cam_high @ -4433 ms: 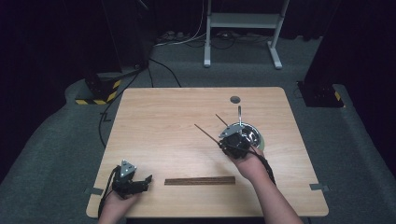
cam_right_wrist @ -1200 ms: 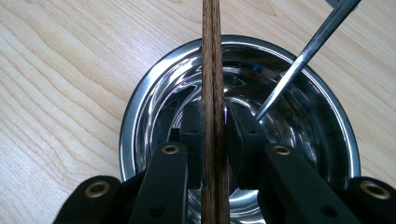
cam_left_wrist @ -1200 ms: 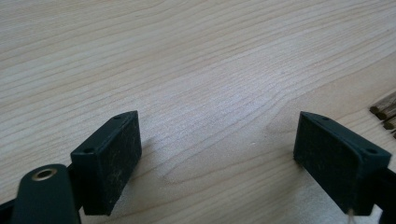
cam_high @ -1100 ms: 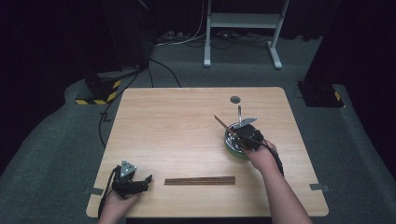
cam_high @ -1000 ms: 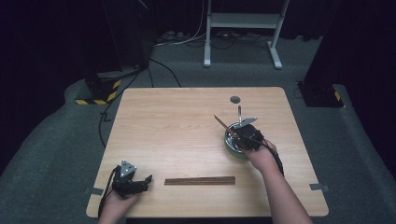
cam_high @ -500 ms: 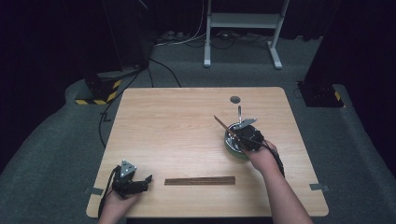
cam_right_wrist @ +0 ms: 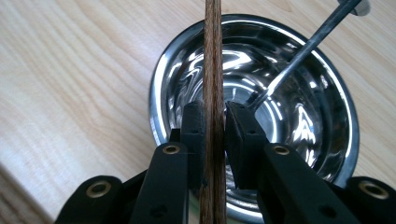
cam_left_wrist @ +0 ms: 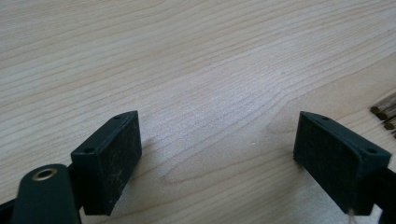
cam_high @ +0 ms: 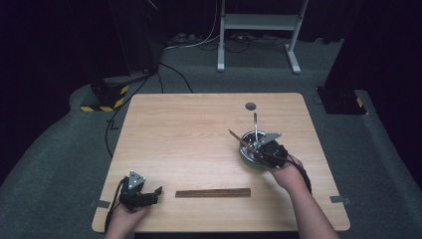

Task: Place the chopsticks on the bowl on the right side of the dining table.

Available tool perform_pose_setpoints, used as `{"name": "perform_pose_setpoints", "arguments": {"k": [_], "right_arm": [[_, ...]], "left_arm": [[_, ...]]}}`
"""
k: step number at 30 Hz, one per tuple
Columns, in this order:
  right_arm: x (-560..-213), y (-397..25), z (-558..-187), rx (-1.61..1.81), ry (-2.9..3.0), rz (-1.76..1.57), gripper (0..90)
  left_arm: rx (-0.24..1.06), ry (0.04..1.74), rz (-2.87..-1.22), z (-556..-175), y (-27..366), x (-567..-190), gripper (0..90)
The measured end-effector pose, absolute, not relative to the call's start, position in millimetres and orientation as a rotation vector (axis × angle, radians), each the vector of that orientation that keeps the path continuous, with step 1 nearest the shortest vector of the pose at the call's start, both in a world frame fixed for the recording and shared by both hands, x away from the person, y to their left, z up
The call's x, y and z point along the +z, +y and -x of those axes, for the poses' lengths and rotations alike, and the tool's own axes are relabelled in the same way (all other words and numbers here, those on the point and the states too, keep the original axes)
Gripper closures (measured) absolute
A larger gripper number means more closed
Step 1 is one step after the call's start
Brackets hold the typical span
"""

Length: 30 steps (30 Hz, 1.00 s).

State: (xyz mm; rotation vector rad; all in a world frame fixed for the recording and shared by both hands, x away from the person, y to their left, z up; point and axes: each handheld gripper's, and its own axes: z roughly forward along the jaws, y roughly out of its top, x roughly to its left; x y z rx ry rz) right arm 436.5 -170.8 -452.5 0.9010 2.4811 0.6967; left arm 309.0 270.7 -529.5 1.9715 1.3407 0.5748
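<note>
The right gripper [cam_right_wrist: 215, 121] is clamping a wooden chopstick [cam_right_wrist: 213, 60] over the steel bowl [cam_high: 247, 155], its tip pointing toward 10 o'clock. Lower the chopstick gently, avoiding the metal utensil [cam_right_wrist: 299, 53]. The left gripper [cam_left_wrist: 217, 154] is resting wide open.

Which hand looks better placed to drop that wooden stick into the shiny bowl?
The right gripper, probably: its fingers are shut on the wooden stick directly above the metal bowl. The left gripper sits open at the table's near edge, far from the bowl.
</note>
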Motion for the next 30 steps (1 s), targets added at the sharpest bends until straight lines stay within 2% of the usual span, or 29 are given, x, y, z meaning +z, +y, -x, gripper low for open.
{"name": "perform_pose_setpoints", "arguments": {"k": [17, 19, 20, 23, 27, 30], "right_arm": [[-455.6, -164.8, -443.4, 0.691, 2.478, -0.886, 76.3], [-455.5, -164.7, -443.6, 0.684, 2.477, -0.884, 74.3], [-453.7, -165.3, -442.4, 0.698, 2.473, -0.895, 70.2], [-449.0, -167.2, -438.9, 0.728, 2.461, -0.916, 68.9], [-438.2, -173.7, -418.3, 0.809, 2.378, -0.967, 73.2], [-435.7, -180.1, -399.9, 0.855, 2.3, -0.972, 80.5]], "left_arm": [[0.579, 1.339, -1.971, -309.1, 271.3, -529.5, 15.5], [0.578, 1.343, -1.966, -308.9, 271.0, -529.5, 15.5], [0.578, 1.341, -1.969, -309.0, 271.2, -529.5, 15.5], [0.579, 1.339, -1.97, -309.1, 271.3, -529.5, 15.5], [0.579, 1.339, -1.97, -309.0, 271.3, -529.5, 15.5], [0.579, 1.339, -1.97, -309.1, 271.3, -529.5, 15.5]]}}
